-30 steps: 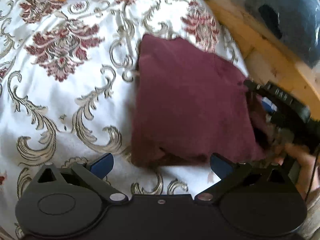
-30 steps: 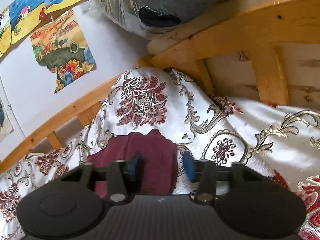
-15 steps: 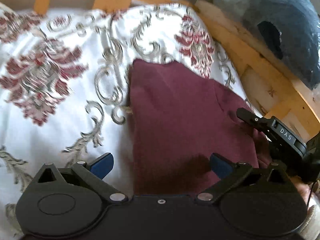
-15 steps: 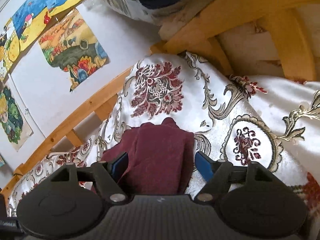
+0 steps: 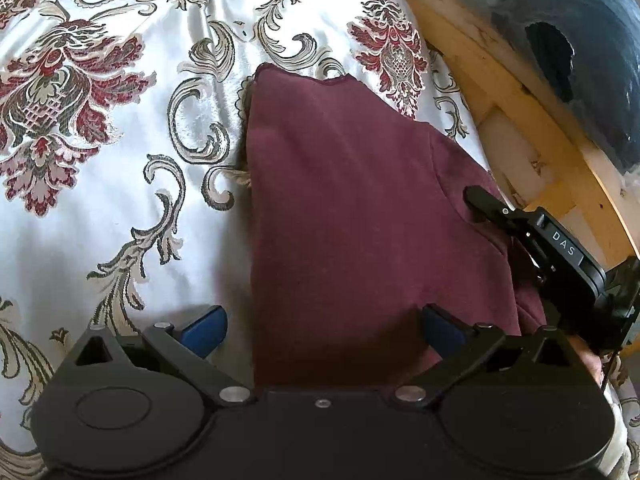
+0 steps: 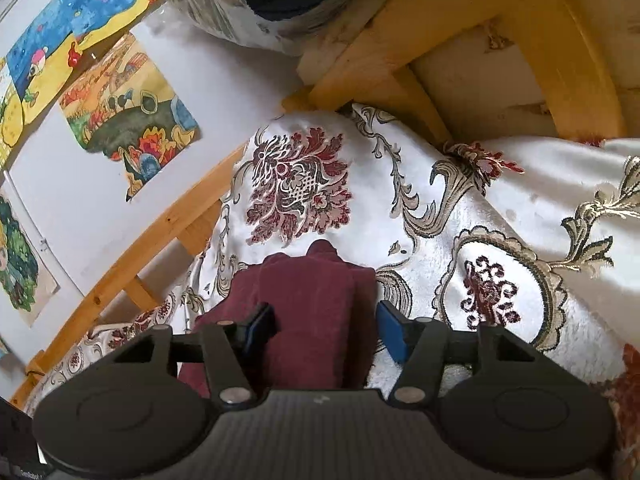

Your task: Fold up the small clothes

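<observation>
A folded maroon garment [image 5: 352,216] lies on a white bedspread with red and gold floral patterns [image 5: 120,160]. My left gripper [image 5: 320,326] is open, its blue pads straddling the garment's near edge. My right gripper [image 6: 326,326] is open over the garment's right end [image 6: 312,304], with cloth between its blue pads. The right gripper also shows in the left wrist view [image 5: 536,240] at the garment's right edge.
A wooden bed frame [image 5: 520,92] runs along the right side and back. A dark blue plastic-wrapped bundle [image 5: 560,32] sits beyond the frame. In the right wrist view a white wall [image 6: 80,184] carries colourful children's drawings [image 6: 132,120].
The right gripper's jaws have opened from nearly closed on the cloth. The left gripper has moved forward over the garment's near edge. The garment now lies flatter.
</observation>
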{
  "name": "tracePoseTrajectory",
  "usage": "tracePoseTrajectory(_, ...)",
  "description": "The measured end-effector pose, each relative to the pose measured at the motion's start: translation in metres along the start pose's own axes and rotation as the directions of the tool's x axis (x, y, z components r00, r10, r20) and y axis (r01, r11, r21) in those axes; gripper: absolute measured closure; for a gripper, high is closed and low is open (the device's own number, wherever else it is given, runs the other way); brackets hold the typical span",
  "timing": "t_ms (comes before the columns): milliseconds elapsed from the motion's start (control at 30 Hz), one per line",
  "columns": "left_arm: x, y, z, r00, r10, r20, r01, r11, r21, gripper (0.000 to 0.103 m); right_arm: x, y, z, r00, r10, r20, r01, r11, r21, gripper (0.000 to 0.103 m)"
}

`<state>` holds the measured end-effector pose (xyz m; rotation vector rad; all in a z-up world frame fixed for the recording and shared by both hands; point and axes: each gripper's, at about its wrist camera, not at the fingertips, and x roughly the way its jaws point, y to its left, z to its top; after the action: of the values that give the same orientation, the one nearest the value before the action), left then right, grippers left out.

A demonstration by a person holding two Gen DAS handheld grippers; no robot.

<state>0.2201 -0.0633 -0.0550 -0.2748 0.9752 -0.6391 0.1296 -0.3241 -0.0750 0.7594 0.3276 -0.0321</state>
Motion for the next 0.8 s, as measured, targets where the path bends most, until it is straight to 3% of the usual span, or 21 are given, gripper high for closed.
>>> tracePoseTrajectory(800, 0.0047, -0.0019, 0.0018, 1.000, 0.022, -0.017, -0.022, 1.000, 0.003, 0.000, 0.0030, 0.0027, -0.0013, 0.999, -0.028, -0.017, 0.027, 1.000, -0.005, 0.042)
